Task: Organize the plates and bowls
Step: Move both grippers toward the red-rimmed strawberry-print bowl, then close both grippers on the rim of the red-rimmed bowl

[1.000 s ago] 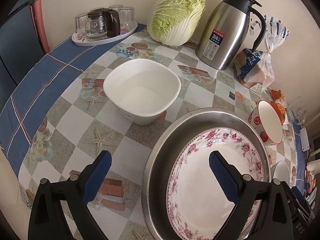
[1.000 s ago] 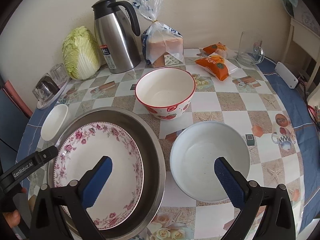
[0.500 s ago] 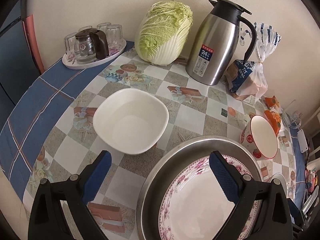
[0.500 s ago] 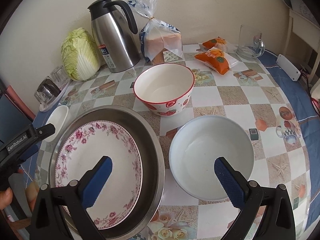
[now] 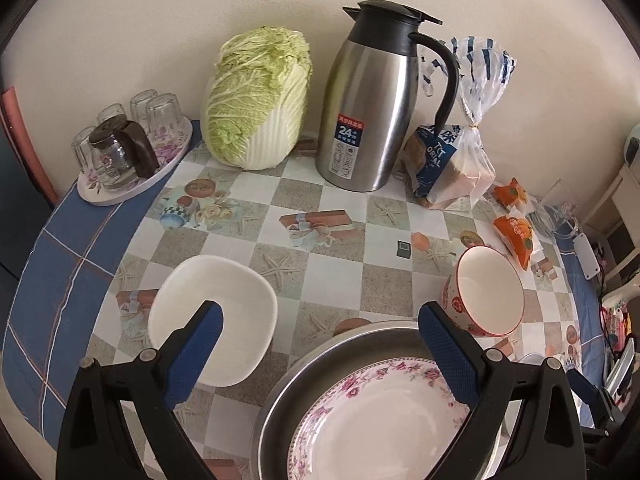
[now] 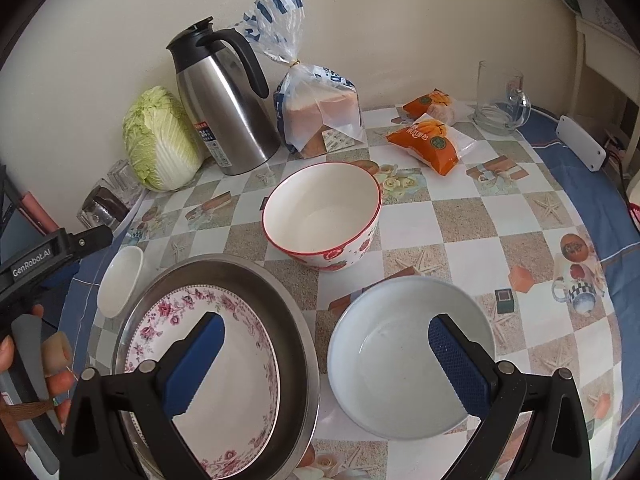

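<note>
Both grippers are empty, fingers spread wide, held above the near edge of the worktop (image 6: 472, 232). The left gripper (image 5: 320, 344) looks over the square bowl (image 5: 240, 320) and the steel basin (image 5: 280, 404); the right gripper (image 6: 326, 356) looks over the basin (image 6: 296, 320) and the round white bowl (image 6: 400, 360). The floral plate (image 6: 240, 392) lies flat inside the basin. The red-rimmed bowl (image 6: 322, 216) stands upright just beyond the basin and the round white bowl, apart from both. The square bowl (image 6: 120, 286) sits just left of the basin. Key relation: the round white bowl lies directly ahead of and below the right fingers, its left rim between them and its right rim just outside the right finger (image 6: 460, 364), so the right gripper appears best placed to take it. The square bowl lies partly behind the left gripper's left finger (image 5: 196, 356), with most of the bowl to the left of the gap. The bowls are roughly round or square, so no long axis limits the approach; a rim pinch is likely. Judged progress: only the plate is nested; three bowls stand loose.
</note>
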Demonstrator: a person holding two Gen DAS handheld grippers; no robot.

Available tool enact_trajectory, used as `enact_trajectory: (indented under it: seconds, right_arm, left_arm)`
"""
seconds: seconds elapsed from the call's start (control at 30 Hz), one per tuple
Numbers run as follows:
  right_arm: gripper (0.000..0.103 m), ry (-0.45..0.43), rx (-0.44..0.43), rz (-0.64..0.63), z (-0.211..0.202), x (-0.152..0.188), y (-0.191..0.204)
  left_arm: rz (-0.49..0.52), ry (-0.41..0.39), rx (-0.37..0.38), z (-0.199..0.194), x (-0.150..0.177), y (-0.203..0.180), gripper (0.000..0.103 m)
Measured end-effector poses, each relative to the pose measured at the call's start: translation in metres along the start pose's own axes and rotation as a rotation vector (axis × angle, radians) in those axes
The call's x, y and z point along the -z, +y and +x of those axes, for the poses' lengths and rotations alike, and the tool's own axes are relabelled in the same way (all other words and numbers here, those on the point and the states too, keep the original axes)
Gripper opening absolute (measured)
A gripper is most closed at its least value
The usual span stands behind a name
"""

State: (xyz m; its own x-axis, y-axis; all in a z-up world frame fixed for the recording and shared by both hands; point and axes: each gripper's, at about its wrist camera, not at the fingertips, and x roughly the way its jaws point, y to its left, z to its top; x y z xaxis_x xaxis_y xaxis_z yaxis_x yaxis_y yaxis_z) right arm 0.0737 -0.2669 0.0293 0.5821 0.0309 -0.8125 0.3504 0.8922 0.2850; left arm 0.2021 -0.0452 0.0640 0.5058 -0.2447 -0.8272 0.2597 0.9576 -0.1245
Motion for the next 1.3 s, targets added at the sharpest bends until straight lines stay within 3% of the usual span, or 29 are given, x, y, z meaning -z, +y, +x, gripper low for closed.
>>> enact_trajectory:
  seconds: [0.3, 0.53, 0.67, 0.87, 0.97, 1.03, 1.07, 1.13, 1.2, 1.3]
  right_arm:
    - [0.103, 0.053, 0.003, -0.023, 0.013, -0.052, -0.016]
    - [0.103, 0.117, -0.021, 0.083, 0.035, -0.082, -0.043]
    - [0.102, 0.157, 0.007, 0.086, 0.054, -0.092, -0.048]
    - [0.084, 0.202, 0.036, 0.067, 0.078, -0.097, -0.046]
    - [0.069, 0.223, 0.033, 0.069, 0.09, -0.095, -0.045]
    - [0.049, 0.236, 0.032, 0.067, 0.097, -0.093, -0.043]
    - [0.045, 0.243, 0.031, 0.065, 0.101, -0.092, -0.042]
    - [0.035, 0.249, 0.027, 0.065, 0.107, -0.09, -0.041]
    - [0.027, 0.259, 0.021, 0.058, 0.114, -0.087, -0.041]
    - [0.018, 0.276, 0.014, 0.057, 0.123, -0.084, -0.042]
  left_arm:
    - [0.064, 0.058, 0.033, 0.018, -0.031, -0.032, 0.098]
    - [0.034, 0.061, 0.074, 0.032, -0.053, -0.052, 0.098]
    - [0.063, 0.064, 0.05, 0.047, -0.056, -0.07, 0.098]
    - [0.051, 0.143, 0.083, 0.08, -0.052, -0.088, 0.098]
    - [0.086, 0.181, 0.087, 0.094, -0.044, -0.101, 0.098]
    - [0.103, 0.196, 0.101, 0.101, -0.04, -0.109, 0.097]
    - [0.107, 0.205, 0.11, 0.105, -0.038, -0.113, 0.095]
    - [0.116, 0.225, 0.118, 0.112, -0.033, -0.119, 0.071]
    - [0.121, 0.247, 0.124, 0.12, -0.029, -0.123, 0.056]
    - [0.121, 0.279, 0.143, 0.133, -0.023, -0.127, 0.041]
